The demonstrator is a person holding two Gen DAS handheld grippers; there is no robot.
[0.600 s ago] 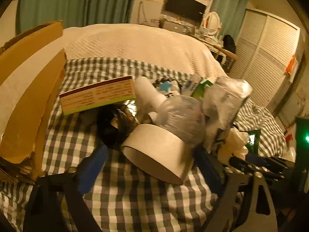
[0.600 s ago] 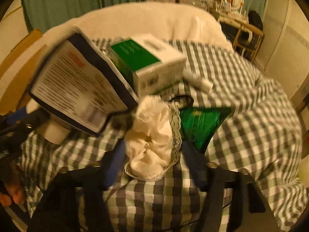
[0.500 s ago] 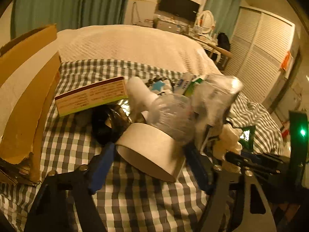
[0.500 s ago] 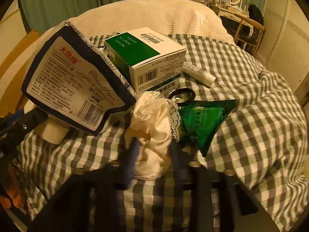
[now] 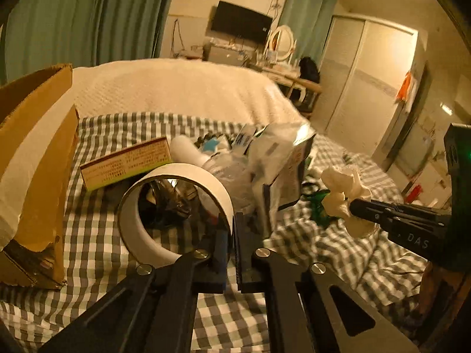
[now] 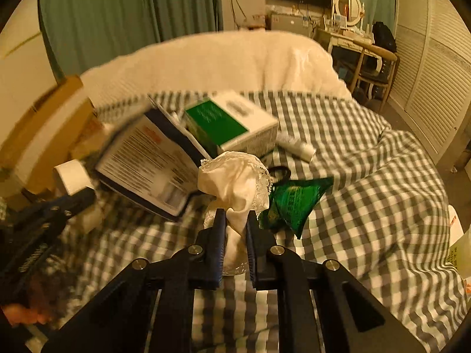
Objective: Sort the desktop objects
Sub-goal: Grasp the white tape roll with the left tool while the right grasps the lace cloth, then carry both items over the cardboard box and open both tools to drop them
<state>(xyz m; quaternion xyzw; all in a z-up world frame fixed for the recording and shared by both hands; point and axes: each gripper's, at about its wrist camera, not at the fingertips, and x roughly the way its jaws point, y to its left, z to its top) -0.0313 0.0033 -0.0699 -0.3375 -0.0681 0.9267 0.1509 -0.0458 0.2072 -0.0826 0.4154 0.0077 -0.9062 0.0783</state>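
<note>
Checked bedspread (image 6: 368,206): left gripper (image 5: 232,229) fingers now pinch tape roll (image 5: 173,214); right gripper (image 6: 235,220) now pinches cloth (image 6: 235,182).

Green-white checked bedsheet (image 6: 368,206) covers the near bed; cream quilted blanket (image 5: 176,88) behind it. Teal curtains (image 5: 73,20) on the back wall. Wall-mounted black TV (image 5: 240,23) above a cluttered dresser with an oval white-framed mirror (image 5: 281,42). Louvered wardrobe doors (image 6: 435,67) right. Wooden chair (image 6: 374,61) beside the dresser.
</note>
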